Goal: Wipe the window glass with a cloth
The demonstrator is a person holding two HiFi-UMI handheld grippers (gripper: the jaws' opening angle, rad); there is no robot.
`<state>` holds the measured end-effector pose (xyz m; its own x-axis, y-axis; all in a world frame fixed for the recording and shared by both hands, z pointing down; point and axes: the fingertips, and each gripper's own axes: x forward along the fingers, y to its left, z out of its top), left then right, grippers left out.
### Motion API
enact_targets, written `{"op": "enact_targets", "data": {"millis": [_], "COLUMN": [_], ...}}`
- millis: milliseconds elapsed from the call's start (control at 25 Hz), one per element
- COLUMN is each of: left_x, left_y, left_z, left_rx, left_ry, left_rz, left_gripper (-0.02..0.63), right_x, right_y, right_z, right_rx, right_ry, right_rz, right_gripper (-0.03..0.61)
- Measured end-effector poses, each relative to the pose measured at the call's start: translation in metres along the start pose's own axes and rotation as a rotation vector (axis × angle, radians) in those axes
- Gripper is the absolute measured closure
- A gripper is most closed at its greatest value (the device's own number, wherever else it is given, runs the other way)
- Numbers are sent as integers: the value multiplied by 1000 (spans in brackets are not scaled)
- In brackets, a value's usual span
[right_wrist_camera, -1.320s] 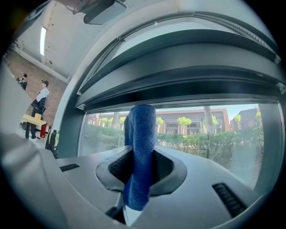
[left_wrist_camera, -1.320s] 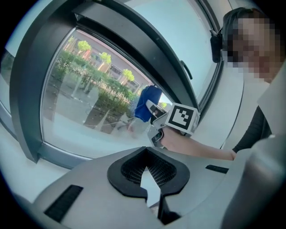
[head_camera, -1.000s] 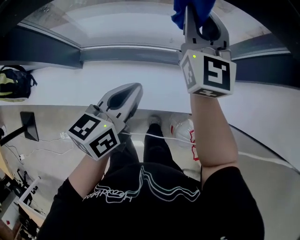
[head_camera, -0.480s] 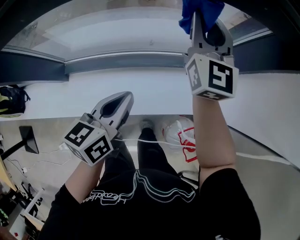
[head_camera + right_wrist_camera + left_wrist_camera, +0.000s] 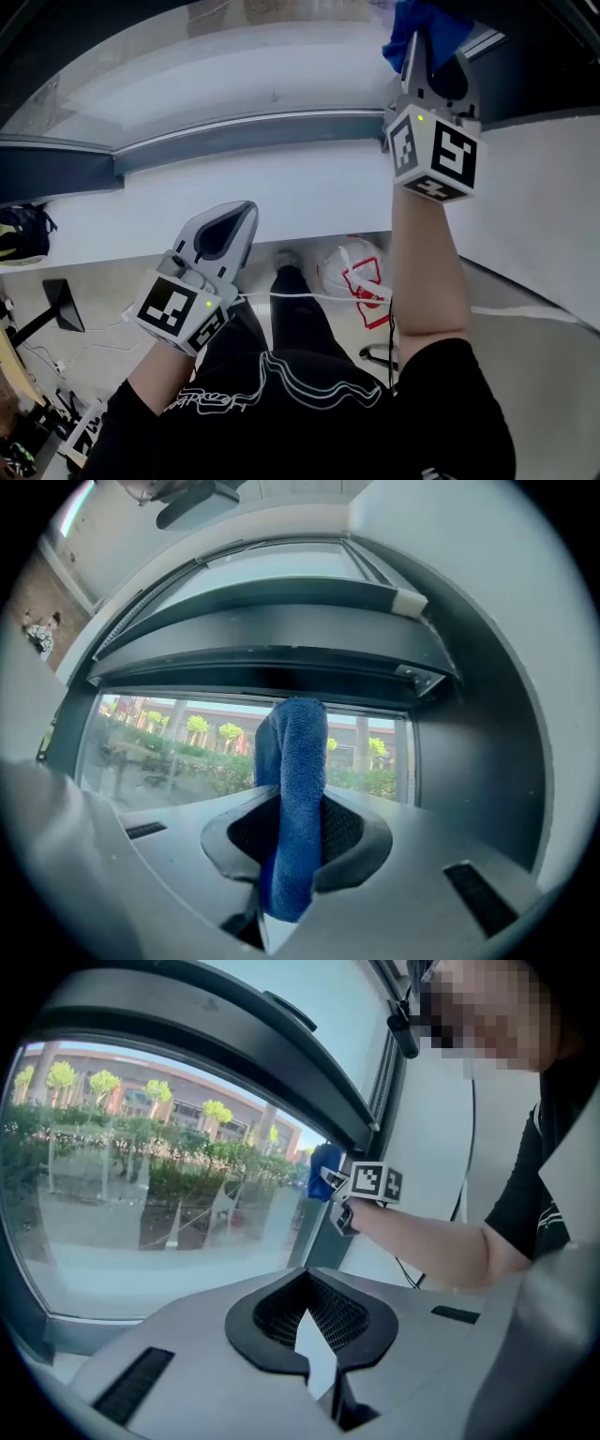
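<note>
My right gripper (image 5: 424, 42) is raised toward the window glass (image 5: 234, 66), shut on a blue cloth (image 5: 412, 23). In the right gripper view the cloth (image 5: 295, 799) stands up between the jaws, its top close to the right end of the pane (image 5: 169, 752). The left gripper (image 5: 230, 220) hangs lower, by the white sill (image 5: 234, 197), shut with nothing in it. From the left gripper view I see the glass (image 5: 141, 1204) ahead and the right gripper (image 5: 328, 1185) with the blue cloth (image 5: 317, 1174) near the frame's right upright.
A dark window frame (image 5: 244, 136) runs under the glass, and a dark upright (image 5: 469, 761) closes the pane at the right. On the floor below lie a white bag with red print (image 5: 356, 272), a white cable (image 5: 319, 298) and a backpack (image 5: 19, 234).
The right gripper with the cloth has moved a little to the right along the glass. The left gripper has dropped lower and drawn back toward my body.
</note>
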<state>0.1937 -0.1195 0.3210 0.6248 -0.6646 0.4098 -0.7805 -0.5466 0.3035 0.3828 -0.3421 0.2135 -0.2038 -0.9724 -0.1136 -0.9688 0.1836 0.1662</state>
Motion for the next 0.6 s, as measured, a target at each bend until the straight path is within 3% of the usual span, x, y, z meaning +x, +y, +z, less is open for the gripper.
{"op": "enact_targets", "data": {"millis": [320,600], "left_x": [8,-2], "left_y": [-5,9], "left_z": [-10,-15], "left_rx": [-28,-69], "left_ry": [15,-6], "left_rz": [-12,4], "left_gripper": [607,607], "right_x": [-5,-11], "right_y": [-62,-57], "right_z": [-17,-12], "right_rx": [50,50], "right_ry": [37,31], "right_rz": [-157,-184], "right_gripper": [511,511]}}
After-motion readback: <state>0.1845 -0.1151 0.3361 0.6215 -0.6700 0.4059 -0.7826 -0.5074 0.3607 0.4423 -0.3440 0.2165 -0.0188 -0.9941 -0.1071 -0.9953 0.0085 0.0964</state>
